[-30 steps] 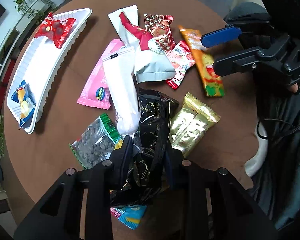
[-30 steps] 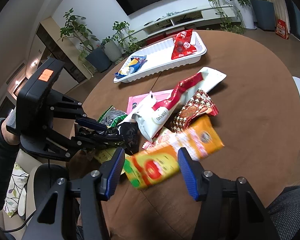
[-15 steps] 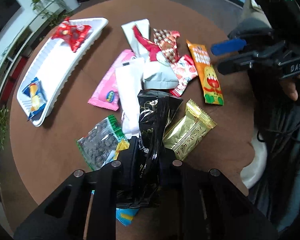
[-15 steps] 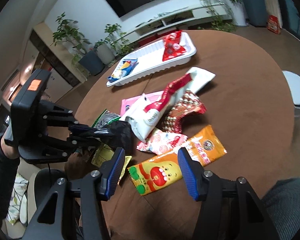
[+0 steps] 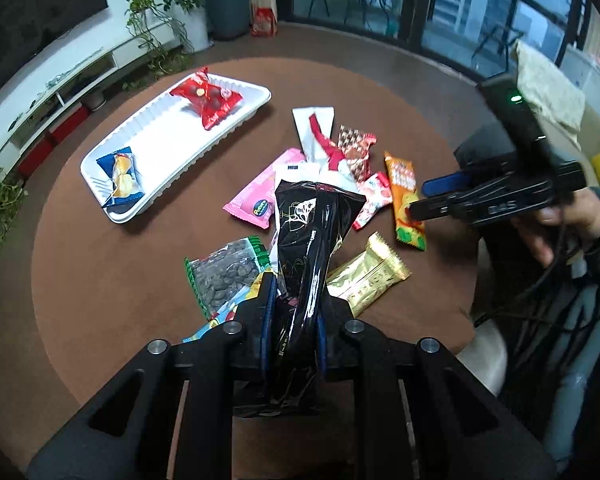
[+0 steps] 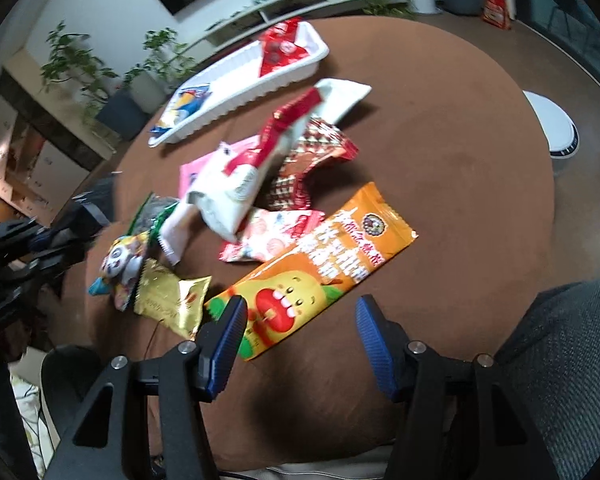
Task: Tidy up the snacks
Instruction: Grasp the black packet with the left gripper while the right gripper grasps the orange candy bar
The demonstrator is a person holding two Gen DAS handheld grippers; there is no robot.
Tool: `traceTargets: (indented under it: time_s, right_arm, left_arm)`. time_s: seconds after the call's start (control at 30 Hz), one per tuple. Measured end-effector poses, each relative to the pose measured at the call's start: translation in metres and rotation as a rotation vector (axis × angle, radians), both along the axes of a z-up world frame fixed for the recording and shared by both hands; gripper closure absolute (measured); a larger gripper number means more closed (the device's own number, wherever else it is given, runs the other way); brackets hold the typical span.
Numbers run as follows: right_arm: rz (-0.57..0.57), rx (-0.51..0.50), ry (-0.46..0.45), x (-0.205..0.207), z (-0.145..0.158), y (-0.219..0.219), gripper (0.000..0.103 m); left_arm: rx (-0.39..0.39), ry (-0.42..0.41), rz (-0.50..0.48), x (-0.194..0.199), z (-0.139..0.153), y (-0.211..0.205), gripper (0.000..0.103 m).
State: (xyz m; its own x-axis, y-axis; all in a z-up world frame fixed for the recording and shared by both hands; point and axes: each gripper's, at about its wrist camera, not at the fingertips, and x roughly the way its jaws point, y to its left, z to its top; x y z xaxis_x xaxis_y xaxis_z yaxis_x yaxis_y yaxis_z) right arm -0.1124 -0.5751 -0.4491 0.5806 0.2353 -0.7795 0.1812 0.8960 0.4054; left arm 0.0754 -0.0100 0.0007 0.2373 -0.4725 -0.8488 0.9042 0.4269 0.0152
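Note:
My left gripper [image 5: 292, 300] is shut on a glossy black snack packet [image 5: 312, 232], which it holds up above the pile on the round brown table [image 5: 112, 280]. At the far left a white tray [image 5: 156, 148] holds a red packet [image 5: 210, 100] and a blue packet [image 5: 122, 176]. My right gripper [image 6: 300, 320] hovers low over the near end of an orange packet [image 6: 320, 256]. Its jaws are opening, and the blue pads stand either side of the packet's end without pressing on it. The right gripper [image 5: 420, 200] also shows at the right of the left wrist view, held by a hand.
Loose on the table lie a gold packet [image 6: 168, 300], a pink one [image 5: 260, 196], a white-and-red pouch [image 6: 260, 160], a strawberry packet [image 6: 276, 236], a brown checked one [image 6: 308, 164], a green-edged bag [image 5: 224, 272] and a panda packet [image 6: 124, 264]. A white round device [image 6: 552, 128] sits on the floor to the right.
My left gripper closed fully on the black packet and lifted it off the pile, tilting up so the room shows. The right gripper rolled slightly above the orange packet.

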Motion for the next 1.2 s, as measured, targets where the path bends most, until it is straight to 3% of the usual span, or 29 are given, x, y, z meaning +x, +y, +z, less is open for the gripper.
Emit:
traceTargets:
  time_s: [0.13, 0.37, 0.97, 1.2]
  right_arm:
    - [-0.008, 0.012, 0.014, 0.012, 0.002, 0.004, 0.037]
    - [0.006, -0.125, 0.019, 0.033, 0.004, 0.012, 0.037]
    - [0.201, -0.359, 0.055, 0.016, 0.003, 0.031, 0.055]
    - [0.188, -0.429, 0.091, 0.02, 0.004, 0.037, 0.052]
  left_arm:
    - [-0.038, 0.009, 0.009, -0.005, 0.003, 0.01, 0.088]
    - [-0.069, 0.014, 0.031, -0.012, 0.001, 0.023, 0.088]
    - [-0.067, 0.042, 0.029, -0.023, -0.007, 0.016, 0.088]
    - [-0.075, 0.044, 0.016, -0.024, -0.009, 0.012, 0.088]
